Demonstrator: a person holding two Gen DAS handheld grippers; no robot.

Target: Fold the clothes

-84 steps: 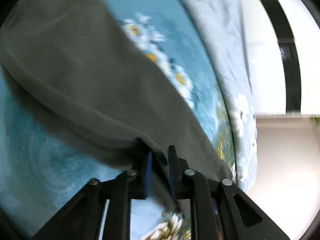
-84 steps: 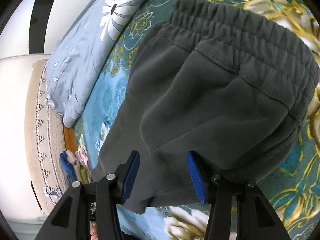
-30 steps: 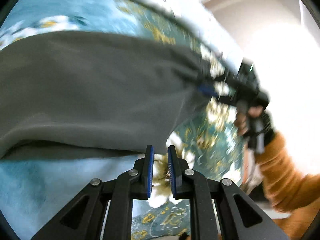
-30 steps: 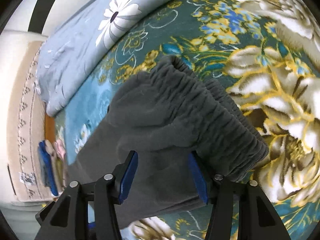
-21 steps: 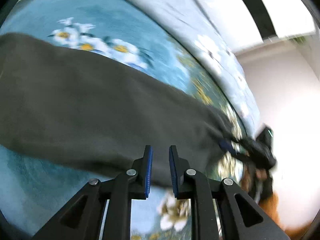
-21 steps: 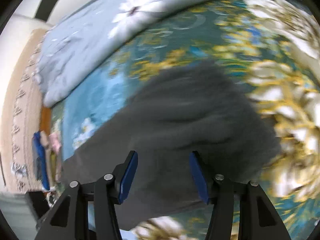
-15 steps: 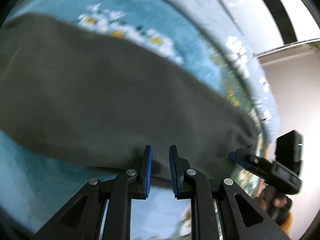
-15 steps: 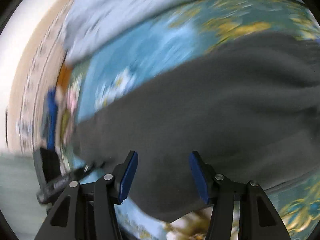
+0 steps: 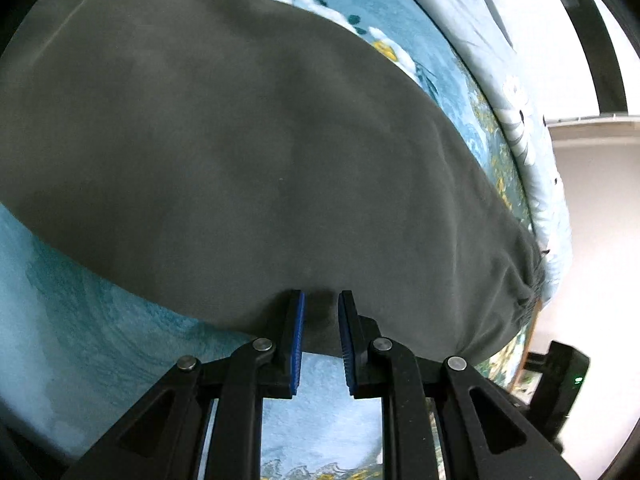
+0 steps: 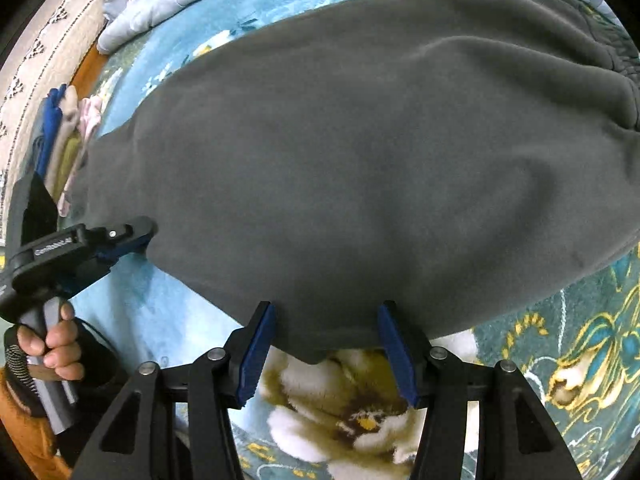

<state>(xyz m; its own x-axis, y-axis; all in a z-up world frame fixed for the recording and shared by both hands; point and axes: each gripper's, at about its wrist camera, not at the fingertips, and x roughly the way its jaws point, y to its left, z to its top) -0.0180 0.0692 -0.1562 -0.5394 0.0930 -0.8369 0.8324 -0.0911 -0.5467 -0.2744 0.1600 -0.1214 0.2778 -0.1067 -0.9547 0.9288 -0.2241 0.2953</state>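
Sweatpants (image 9: pixel 248 152) fill the left wrist view, grey, lying long and mostly flat across the floral blanket (image 9: pixel 80 340), gathered elastic end toward the far right. Left gripper (image 9: pixel 320 332) sits at the near hem of the pants, blue pads a narrow gap apart with the cloth edge just reaching between the tips; not pinched as far as I can see. 2.8 s ago this gripper was clamped on a raised fold of the same pants, 1.0 s ago it was already free of cloth over the blanket, so the grip got let go and it has come back to the near edge. Pale blue quilt (image 9: pixel 516 92) lies beyond the pants along the far side. Right wrist view: sweatpants (image 10: pixel 360 152) spread wide, waistband at upper right. Right gripper (image 10: pixel 326 344) jaws stand wide, straddling the near hem, nothing held. 1.0 s ago the waistband was bunched up right in front of it; now the pants lie smoothed out lengthwise and it faces mid-leg. Left gripper (image 10: pixel 132 240) shows left of the pants, tips at the cloth edge, hand (image 10: pixel 56 344) on the handle. Stack of folded clothes (image 10: pixel 68 128) sits far left of the pants. Judgement: lengthwise lay looks settled, both grippers lined along the near hem, likely ready for a cross fold.
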